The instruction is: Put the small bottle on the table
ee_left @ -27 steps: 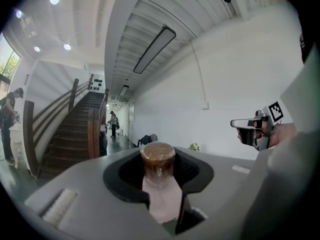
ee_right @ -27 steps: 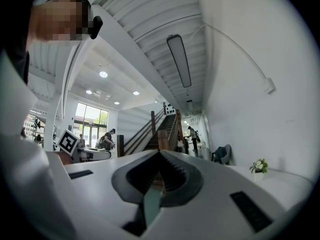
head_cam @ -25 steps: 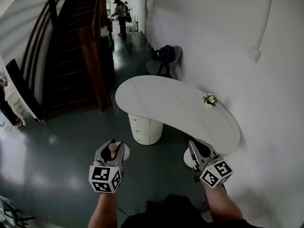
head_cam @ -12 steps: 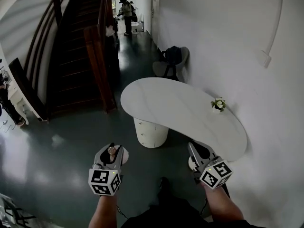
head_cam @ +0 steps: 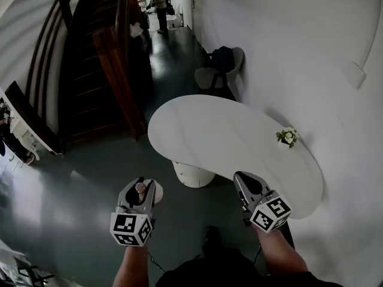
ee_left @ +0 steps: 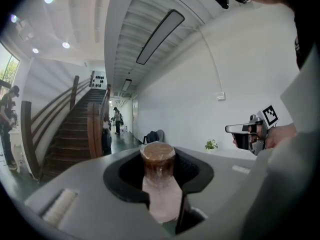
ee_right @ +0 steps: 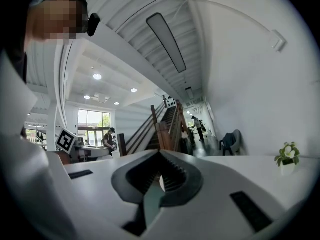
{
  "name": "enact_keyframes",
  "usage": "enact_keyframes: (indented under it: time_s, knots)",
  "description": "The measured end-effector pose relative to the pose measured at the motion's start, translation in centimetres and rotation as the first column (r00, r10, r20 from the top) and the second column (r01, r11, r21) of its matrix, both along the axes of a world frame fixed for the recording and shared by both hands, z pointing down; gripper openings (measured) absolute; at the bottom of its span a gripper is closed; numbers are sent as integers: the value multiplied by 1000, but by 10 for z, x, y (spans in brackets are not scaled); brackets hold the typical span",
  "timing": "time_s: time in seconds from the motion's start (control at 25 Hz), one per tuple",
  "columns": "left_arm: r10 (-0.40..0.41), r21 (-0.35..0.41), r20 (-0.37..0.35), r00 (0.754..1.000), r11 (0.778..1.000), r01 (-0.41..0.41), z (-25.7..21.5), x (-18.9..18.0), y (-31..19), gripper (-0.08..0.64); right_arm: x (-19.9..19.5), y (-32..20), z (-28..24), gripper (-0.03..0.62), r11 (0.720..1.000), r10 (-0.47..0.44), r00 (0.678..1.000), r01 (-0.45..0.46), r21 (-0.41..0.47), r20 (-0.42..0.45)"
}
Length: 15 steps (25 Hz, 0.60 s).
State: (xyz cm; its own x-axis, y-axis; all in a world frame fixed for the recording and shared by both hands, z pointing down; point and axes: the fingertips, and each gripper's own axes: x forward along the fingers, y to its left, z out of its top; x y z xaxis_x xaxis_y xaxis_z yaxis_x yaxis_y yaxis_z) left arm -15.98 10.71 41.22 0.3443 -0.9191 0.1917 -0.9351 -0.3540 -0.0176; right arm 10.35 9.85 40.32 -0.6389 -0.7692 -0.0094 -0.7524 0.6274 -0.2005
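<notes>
A small clear bottle (ee_left: 158, 170) with a brown cap stands upright between the jaws of my left gripper (head_cam: 142, 189), which is shut on its body. In the head view the bottle's cap (head_cam: 141, 188) shows over the dark floor, left of the white oval table (head_cam: 209, 133). My right gripper (head_cam: 248, 184) hangs at the table's near edge. Its jaws are shut, with nothing between them (ee_right: 160, 156). From the left gripper view the right gripper (ee_left: 241, 130) shows out to the right.
A small potted plant (head_cam: 288, 137) stands on the table near the white wall. Beyond the table is a chair with a dark jacket (head_cam: 221, 64). A wooden staircase (head_cam: 96, 58) rises at left. A person (head_cam: 159, 2) stands far down the corridor.
The table has drawn nearer to both grippers, and the right gripper now reaches its near edge. The left gripper keeps the bottle in the same grip.
</notes>
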Motion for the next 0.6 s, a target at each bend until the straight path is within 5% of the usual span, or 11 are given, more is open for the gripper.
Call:
enact_keyframes:
  time_s: [0.6]
  knots:
    - [-19,1,10,1000,1000,19,-14,39,-110,138,17,-110,9,11,996,-81,996,82,-28,38]
